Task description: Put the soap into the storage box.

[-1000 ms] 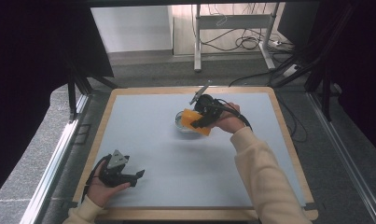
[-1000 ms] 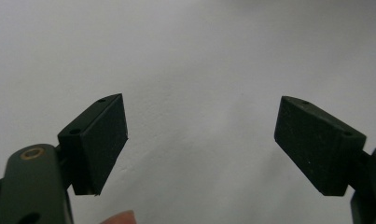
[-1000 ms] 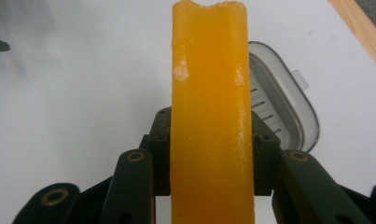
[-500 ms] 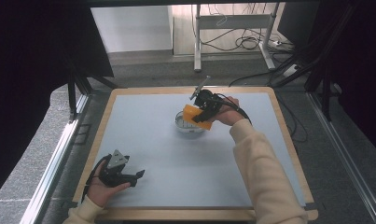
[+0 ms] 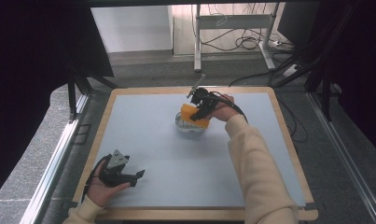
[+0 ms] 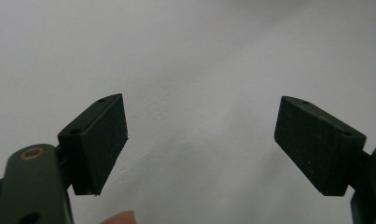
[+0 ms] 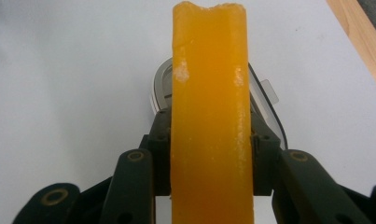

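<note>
An orange sponge point(image 5: 191, 114) stands on edge between the jaws of my right gripper point(image 5: 200, 111), which is shut on it. In the right gripper view the orange sponge point(image 7: 209, 107) runs up the middle, pressed by both pads of the right gripper point(image 7: 209, 165). Just under it sits a round silvery dish point(image 5: 187, 127) on the mat; its rim shows behind the sponge as the round dish point(image 7: 160, 88). My left gripper point(image 5: 137, 176) rests at the near left of the table, held in a hand. Its jaws stand wide apart with nothing between them, seen in the left gripper point(image 6: 200, 140) view.
The table is a pale blue-grey mat point(image 5: 167, 163) with a wooden border point(image 5: 195, 213). Beyond the far edge lie a table leg frame and cables on the floor point(image 5: 232, 42). Metal rails run along the left side point(image 5: 59, 154).
My right gripper has shifted a little to the left and farther away with the sponge, staying over the dish. The left gripper has not moved.
</note>
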`<state>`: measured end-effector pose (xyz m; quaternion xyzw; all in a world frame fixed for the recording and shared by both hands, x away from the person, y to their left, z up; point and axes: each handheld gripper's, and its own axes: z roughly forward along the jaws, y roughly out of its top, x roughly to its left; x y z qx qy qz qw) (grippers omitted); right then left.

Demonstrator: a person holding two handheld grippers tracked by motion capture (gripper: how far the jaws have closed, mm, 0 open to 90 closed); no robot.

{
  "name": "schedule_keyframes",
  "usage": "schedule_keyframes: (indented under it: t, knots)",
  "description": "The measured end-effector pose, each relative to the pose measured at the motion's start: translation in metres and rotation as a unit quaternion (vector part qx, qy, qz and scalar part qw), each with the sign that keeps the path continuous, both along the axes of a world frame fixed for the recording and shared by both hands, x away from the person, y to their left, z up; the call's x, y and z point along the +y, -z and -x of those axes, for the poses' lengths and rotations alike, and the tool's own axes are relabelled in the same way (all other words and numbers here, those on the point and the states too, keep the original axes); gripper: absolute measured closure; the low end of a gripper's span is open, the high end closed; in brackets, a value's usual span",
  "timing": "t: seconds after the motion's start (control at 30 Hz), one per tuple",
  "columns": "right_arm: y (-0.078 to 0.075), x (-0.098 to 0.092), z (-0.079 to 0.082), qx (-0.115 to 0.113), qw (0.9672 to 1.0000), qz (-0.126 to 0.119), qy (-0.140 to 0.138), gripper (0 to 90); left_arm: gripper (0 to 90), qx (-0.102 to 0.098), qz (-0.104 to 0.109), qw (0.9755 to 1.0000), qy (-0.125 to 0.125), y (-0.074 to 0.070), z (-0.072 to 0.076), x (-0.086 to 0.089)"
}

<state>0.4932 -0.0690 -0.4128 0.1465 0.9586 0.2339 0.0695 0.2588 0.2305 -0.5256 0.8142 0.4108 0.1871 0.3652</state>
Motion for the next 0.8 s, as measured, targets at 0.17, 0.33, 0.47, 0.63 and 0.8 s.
schedule_keyframes:
  t: [0.17, 0.33, 0.47, 0.63, 0.8]
  knots:
    - [0.006, -0.001, -0.006, 0.004, 1.0000, -0.006, -0.005, 61.4, 17.4, 0.002, 0.000, 1.0000, 0.000, 0.001, -0.002, 0.000]
    - [0.008, 0.000, -0.010, 0.006, 0.9998, 0.002, -0.017, 61.4, 17.5, 0.004, -0.007, 1.0000, 0.004, 0.002, -0.002, -0.001]
    - [0.008, 0.003, -0.014, 0.009, 0.9998, 0.003, -0.019, 61.4, 17.5, 0.003, -0.006, 1.0000, 0.004, 0.001, -0.002, 0.000]
    - [0.008, 0.007, -0.019, 0.007, 0.9996, 0.015, -0.023, 61.4, 17.4, 0.003, -0.003, 1.0000, 0.004, 0.001, -0.002, 0.000]
    - [0.009, 0.012, -0.026, 0.008, 0.9992, 0.020, -0.033, 61.4, 17.5, 0.003, -0.004, 1.0000, 0.003, 0.001, -0.002, 0.001]
